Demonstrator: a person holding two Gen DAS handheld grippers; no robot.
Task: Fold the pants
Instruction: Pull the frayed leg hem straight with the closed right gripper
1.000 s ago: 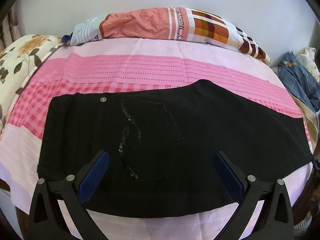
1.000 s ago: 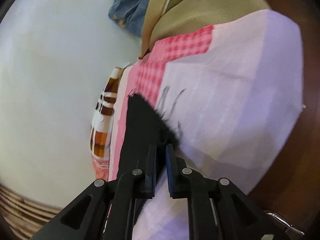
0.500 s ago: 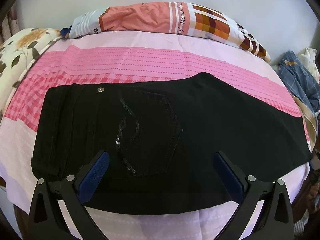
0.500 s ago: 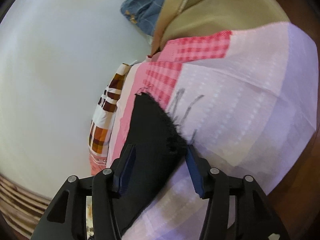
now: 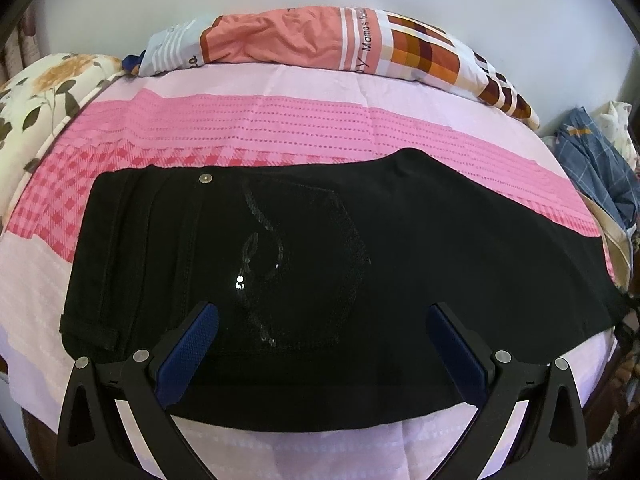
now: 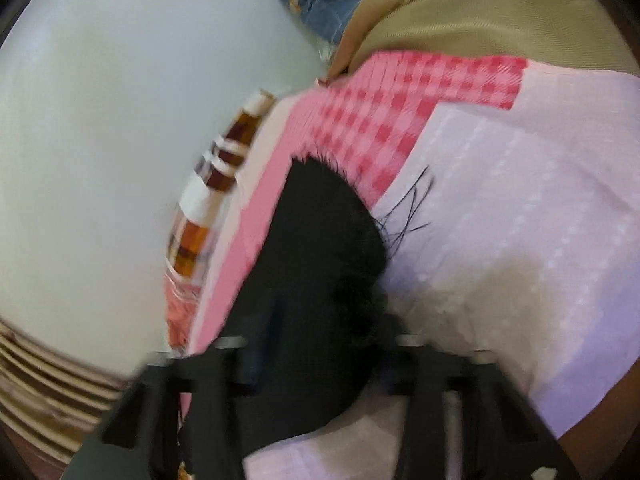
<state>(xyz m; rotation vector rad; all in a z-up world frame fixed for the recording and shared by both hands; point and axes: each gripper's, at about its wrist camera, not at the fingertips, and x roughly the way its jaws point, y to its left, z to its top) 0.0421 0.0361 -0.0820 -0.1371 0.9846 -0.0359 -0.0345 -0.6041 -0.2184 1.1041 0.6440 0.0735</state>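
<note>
1. We see a pair of black pants [image 5: 400,240] lying flat across a bed.
2. The bed has a pink and pale purple sheet with checks and dotted stripes [image 5: 256,120].
3. The waist end of the pants is on the left in the left wrist view, and the legs run off to the right.
4. A small silver button [image 5: 205,178] sits near the waist, at the far edge of the pants.
5. A back pocket with shiny sequins in a curly line [image 5: 304,264] faces up.
6. Our left gripper [image 5: 322,344] hangs over the near edge of the pants.
7. Its two blue-padded fingers [image 5: 188,350] stand wide apart, and nothing is between them.
8. Our right gripper [image 6: 316,344] is at the far end of the legs, by the frayed hem with loose black threads [image 6: 408,208].
9. That picture is blurry, but we can tell the black cloth lies between its two fingers.
10. Its jaws are closing in on the cloth, and we see a gap on both sides, so the pads are not pressing yet.
11. A long pillow with orange, brown and white squares [image 5: 320,40] lies along the white wall at the back of the bed.
12. A cream flowery cushion [image 5: 44,92] sits at the left side.
13. A heap of blue checked cloth [image 5: 592,164] lies at the right side, past the leg end.
</note>
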